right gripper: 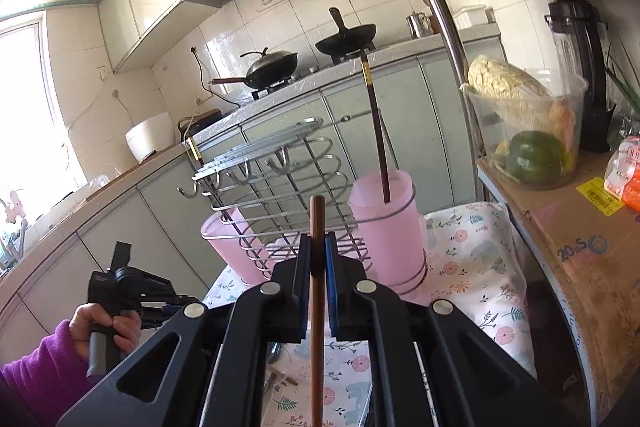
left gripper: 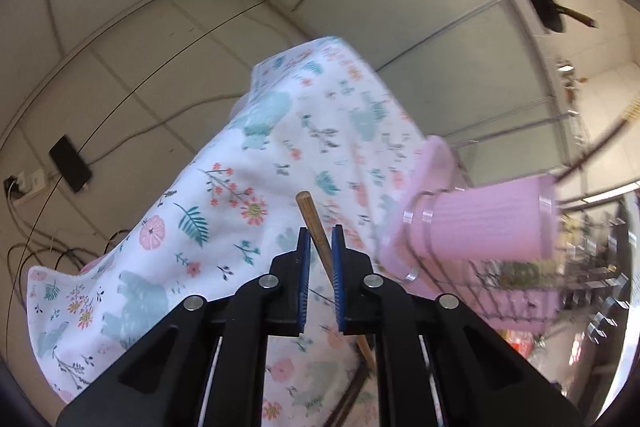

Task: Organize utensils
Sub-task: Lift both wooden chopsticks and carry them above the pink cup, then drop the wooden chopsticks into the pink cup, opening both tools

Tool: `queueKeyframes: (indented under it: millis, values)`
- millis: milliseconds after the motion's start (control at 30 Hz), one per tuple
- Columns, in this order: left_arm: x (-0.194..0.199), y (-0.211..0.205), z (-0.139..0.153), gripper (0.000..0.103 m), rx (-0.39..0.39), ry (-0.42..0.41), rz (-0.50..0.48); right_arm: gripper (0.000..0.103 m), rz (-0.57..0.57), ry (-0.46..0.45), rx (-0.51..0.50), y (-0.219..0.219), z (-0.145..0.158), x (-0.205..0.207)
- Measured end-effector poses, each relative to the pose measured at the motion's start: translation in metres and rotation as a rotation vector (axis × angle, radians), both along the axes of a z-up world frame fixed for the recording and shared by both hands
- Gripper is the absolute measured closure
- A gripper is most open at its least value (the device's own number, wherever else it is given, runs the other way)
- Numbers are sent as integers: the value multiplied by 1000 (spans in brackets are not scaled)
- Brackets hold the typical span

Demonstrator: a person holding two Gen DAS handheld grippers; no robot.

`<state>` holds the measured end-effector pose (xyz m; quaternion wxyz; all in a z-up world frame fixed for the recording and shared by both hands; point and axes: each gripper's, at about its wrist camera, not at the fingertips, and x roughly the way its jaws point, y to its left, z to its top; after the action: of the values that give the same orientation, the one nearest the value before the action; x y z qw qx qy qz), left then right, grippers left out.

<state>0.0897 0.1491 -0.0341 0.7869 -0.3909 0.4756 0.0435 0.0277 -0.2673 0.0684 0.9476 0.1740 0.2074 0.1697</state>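
My left gripper (left gripper: 320,239) is shut on a light wooden chopstick (left gripper: 310,215), which slants between its blue pads above the floral cloth (left gripper: 260,163). To its right a pink cup (left gripper: 484,223) sits in a wire rack, blurred. My right gripper (right gripper: 318,247) is shut on a brown chopstick (right gripper: 318,307) that runs straight along the fingers. Its tip points at the wire rack (right gripper: 280,167). The rack holds a left pink cup (right gripper: 228,239) and a right pink cup (right gripper: 384,227). A dark chopstick (right gripper: 374,123) stands in the right one.
A hand in a purple sleeve (right gripper: 100,327) grips the other tool's handle at lower left. A cardboard box (right gripper: 580,267) with a tub of vegetables (right gripper: 528,131) stands right of the rack. Two woks (right gripper: 272,67) sit on the stove behind. A phone (left gripper: 70,163) and cables lie on the floor.
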Motion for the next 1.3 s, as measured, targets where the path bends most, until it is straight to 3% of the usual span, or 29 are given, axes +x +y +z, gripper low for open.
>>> queueKeyframes:
  millis: [133, 333, 500, 800, 967, 1100, 1300]
  values:
    - [-18, -13, 45, 97, 19, -147, -85, 96, -16, -33, -6, -1, 15, -6]
    - [-36, -34, 117, 98, 119, -367, -184, 96, -38, -86, -4, -8, 48, -4]
    - [-40, -41, 167, 98, 161, -491, -241, 96, -62, -123, 20, -18, 77, 9]
    - [-25, -45, 251, 98, 253, -675, -257, 96, -182, -305, -22, -30, 140, 36]
    - [3, -49, 265, 98, 311, -687, -247, 96, -255, -394, -92, -27, 155, 60]
    - [24, -53, 257, 98, 377, -650, -250, 96, -286, -401, -121, -25, 146, 86]
    - [52, -64, 232, 98, 448, -549, -315, 96, -270, -219, -142, -27, 106, 135]
